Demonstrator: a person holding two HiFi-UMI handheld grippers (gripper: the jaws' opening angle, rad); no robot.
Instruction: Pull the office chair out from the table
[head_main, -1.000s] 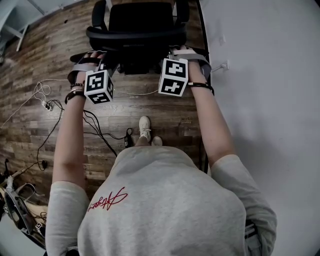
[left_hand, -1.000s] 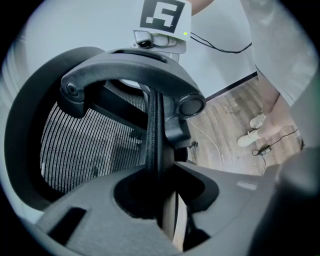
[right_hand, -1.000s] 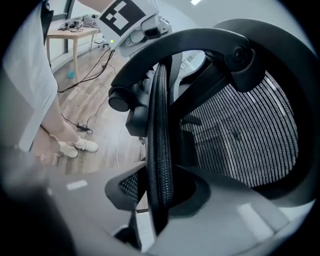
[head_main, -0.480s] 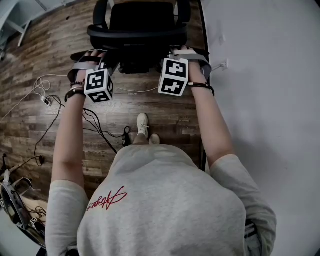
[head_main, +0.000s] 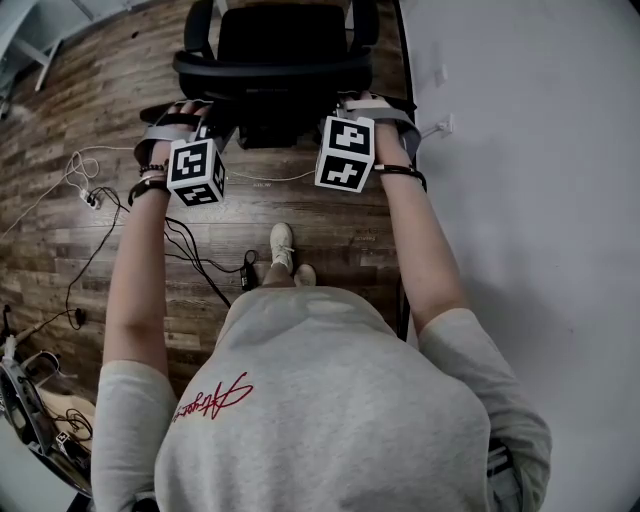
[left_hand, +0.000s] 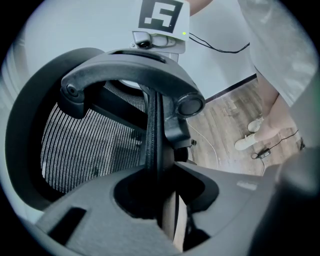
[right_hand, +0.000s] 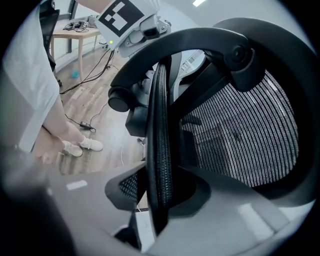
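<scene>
The black office chair (head_main: 275, 65) stands at the top of the head view, its mesh backrest towards me. My left gripper (head_main: 212, 122) is shut on the backrest's left edge and my right gripper (head_main: 342, 106) on its right edge. In the left gripper view the backrest rim (left_hand: 152, 135) runs straight down between the jaws of the left gripper (left_hand: 161, 200), which press on it. The right gripper view shows the same: the mesh-covered rim (right_hand: 159, 145) sits clamped in the right gripper (right_hand: 161, 200). The headrest bar (left_hand: 127, 70) arches above.
Wooden plank floor (head_main: 80, 200) with several loose cables (head_main: 190, 250) and a power strip (head_main: 92, 208) at the left. A white wall (head_main: 530, 200) with a socket (head_main: 440, 127) runs along the right. The person's shoes (head_main: 282, 250) are just behind the chair.
The floor planks and cables have slid past while chair and grippers keep their place in view: the chair rolls along with both grippers. The person's foot has stepped back.
</scene>
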